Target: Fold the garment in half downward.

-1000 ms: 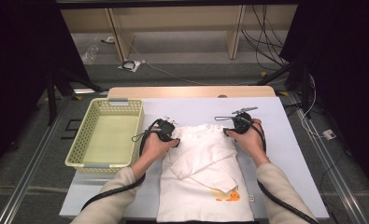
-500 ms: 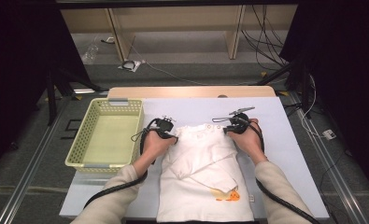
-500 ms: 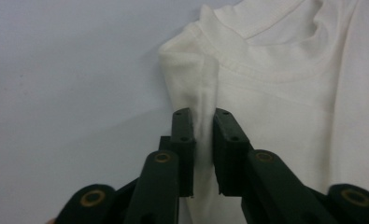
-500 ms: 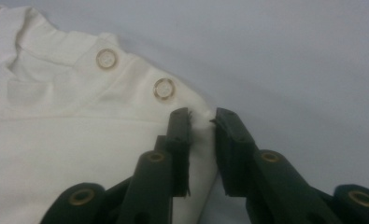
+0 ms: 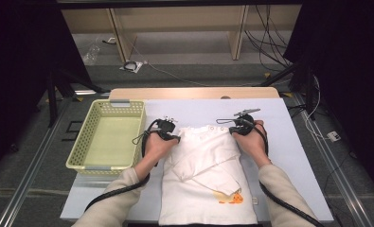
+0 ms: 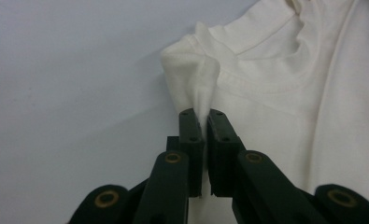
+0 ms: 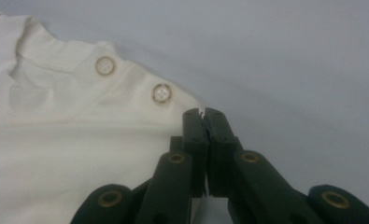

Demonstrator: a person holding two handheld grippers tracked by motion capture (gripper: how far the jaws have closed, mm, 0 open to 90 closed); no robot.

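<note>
In the middle of the high view, on the pale bench [image 5: 293, 142], a white shirt [image 5: 208, 189] lies flat with a sleeve folded across it and an orange print low on the front. Both claws sit at its far edge, one on each shoulder. The left claw [image 5: 171, 137] has just been closing, and now it pinches a raised tuck of shoulder fabric [image 6: 196, 79], cloth bunched up between the black jaws in the centre of the left gripper view. The right claw [image 5: 235, 128] has just been closing too, and it has only a thin sliver of the shoulder edge, just right of the two buttons [image 7: 161, 93] in the right gripper view; a nip right at the hem.

That is my worry. If both hands lift now, I reckon the right corner could slip free, because so little cloth is caught there, and the shirt would swing from the left claw alone. The folded sleeve could also flop open if the lift comes unevenly or too quickly. The yellow basket [image 5: 80, 156] stands at centre left, just beside the left hand [image 5: 154, 146], near enough for a trailing cable to snag.
</note>
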